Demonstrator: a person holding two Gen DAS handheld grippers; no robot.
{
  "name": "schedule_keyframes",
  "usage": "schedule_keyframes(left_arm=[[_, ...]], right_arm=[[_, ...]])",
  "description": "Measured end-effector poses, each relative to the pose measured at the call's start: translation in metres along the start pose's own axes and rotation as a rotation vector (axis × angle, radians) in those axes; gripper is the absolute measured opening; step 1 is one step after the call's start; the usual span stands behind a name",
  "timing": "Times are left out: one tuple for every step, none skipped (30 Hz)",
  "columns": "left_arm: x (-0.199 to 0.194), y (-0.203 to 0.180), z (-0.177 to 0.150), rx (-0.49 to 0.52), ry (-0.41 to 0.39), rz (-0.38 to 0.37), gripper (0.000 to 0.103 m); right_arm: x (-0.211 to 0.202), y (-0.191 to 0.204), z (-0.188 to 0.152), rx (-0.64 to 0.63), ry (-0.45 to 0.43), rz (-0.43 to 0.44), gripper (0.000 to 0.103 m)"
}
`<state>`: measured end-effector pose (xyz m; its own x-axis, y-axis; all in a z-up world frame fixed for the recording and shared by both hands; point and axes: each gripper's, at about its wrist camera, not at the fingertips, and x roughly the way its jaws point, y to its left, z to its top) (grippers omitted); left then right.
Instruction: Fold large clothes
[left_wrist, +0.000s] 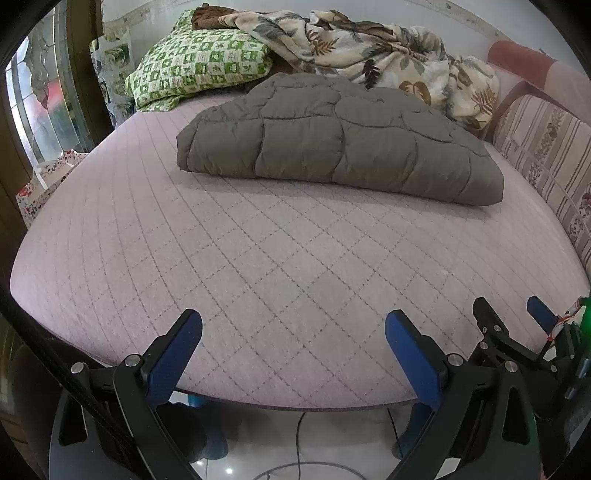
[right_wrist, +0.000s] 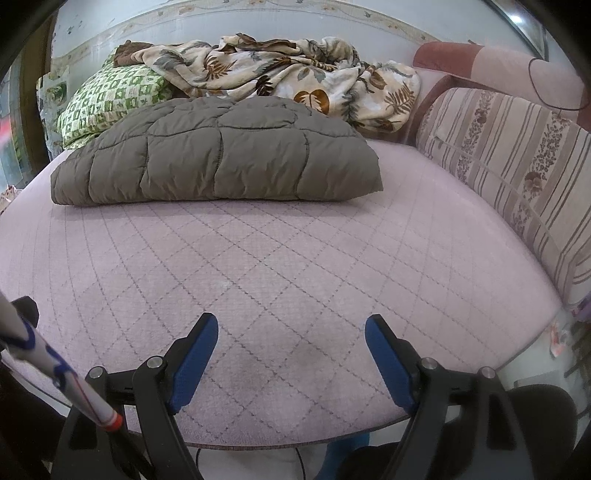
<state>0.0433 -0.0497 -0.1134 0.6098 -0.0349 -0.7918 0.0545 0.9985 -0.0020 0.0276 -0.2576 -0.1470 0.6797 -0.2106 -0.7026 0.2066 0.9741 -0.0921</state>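
Folded grey-brown quilted jacket (left_wrist: 332, 144) lies on the far half of the pink quilted mattress (left_wrist: 229, 266), well apart from both grippers. A wide bare stretch of mattress sits between its near edge and the fingertips.

Left gripper (left_wrist: 293, 326): jaws spread wide, nothing between the blue pads, held over the near edge of the mattress. From its view the jacket sits ahead and slightly right of centre.

Right gripper (right_wrist: 291, 330): jaws likewise spread, nothing pinched, also over the near edge. From its view the jacket (right_wrist: 221, 155) sits ahead and to the left. The right gripper also shows at the lower right of the left wrist view, just beside the left one.

Containers: none seen holding anything.

Jacket appearance: puffy, stitched in large rounded panels, folded into a thick flat bundle with a straight near edge and a rounded far edge; no sleeves or collar showing.

Behind it: a green-and-white patterned pillow (left_wrist: 192, 66) to the left and a crumpled leaf-print blanket (left_wrist: 369, 51) along the wall. A striped floral cushion (right_wrist: 517, 155) borders the mattress on the right.
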Motion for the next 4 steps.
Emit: schedule_keyframes(left_arm=[[0.0011,0.0001,-0.0003,0.001,0.003,0.003,0.099],[0.0006,-0.0001,-0.0005,0.005,0.005,0.008,0.099],[0.0013,0.0,-0.0007,0.006,0.007,0.009,0.099],[0.002,0.0005,-0.0009,0.006,0.009,0.009,0.099]], right_arm=[[0.0008,0.0,-0.0001,0.0,0.003,0.001,0.085],[0.0015,0.0,-0.0003,0.001,0.006,0.001,0.085],[0.0024,-0.0002,-0.0005,0.002,0.01,0.002,0.085],[0.0029,0.0,-0.001,0.004,0.014,0.002,0.085]])
